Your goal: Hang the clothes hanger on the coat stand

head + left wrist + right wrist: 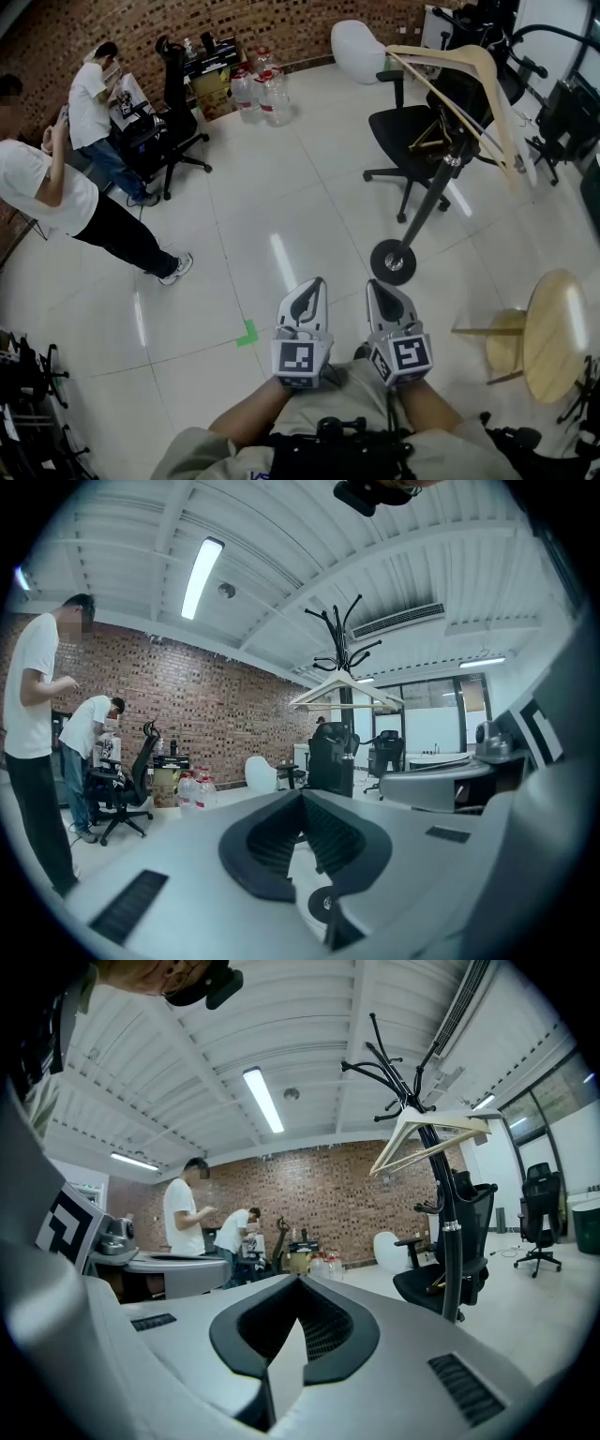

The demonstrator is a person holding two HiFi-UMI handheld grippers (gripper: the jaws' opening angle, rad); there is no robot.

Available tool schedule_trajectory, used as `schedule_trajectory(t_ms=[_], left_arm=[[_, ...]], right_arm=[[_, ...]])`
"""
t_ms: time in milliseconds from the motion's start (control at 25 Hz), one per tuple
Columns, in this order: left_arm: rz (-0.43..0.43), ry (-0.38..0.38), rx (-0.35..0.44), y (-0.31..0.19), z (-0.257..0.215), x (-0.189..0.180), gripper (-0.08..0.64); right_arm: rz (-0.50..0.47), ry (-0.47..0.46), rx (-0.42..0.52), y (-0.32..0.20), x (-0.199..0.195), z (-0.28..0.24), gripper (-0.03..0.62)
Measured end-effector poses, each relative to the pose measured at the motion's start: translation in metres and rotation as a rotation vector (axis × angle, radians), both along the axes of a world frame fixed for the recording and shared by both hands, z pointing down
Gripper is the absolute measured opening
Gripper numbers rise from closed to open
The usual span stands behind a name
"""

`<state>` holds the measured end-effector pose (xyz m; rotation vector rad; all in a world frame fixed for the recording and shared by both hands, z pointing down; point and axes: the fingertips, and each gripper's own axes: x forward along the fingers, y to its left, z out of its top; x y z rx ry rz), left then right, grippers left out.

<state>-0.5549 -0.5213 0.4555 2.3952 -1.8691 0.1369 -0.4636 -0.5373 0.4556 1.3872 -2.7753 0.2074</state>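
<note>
The wooden clothes hanger (472, 82) hangs from the top of the black coat stand (433, 199), whose round base (392, 262) rests on the white floor. The left gripper view shows the hanger (345, 692) under the stand's hooks (343, 641). It also appears as the hanger (424, 1140) on the stand (443, 1213) in the right gripper view. My left gripper (317, 282) and right gripper (373, 285) are side by side close to my body, well short of the stand. Both are shut with nothing in them, seen at the left gripper (302, 796) and right gripper (298, 1280).
A black office chair (410, 134) stands just behind the coat stand. A round wooden side table (555, 335) is at the right. Two people (58, 192) stand at the left by a desk and another chair (179, 105). Water bottles (263, 94) sit by the brick wall.
</note>
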Motion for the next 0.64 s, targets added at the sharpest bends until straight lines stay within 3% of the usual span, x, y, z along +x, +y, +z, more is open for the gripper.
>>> schedule_trajectory(t_ms=[640], left_arm=[[-0.004, 0.001, -0.008, 0.0019, 0.0015, -0.0034, 0.012]], right_arm=[[-0.015, 0.011, -0.010, 0.0024, -0.0058, 0.0031, 0.000]])
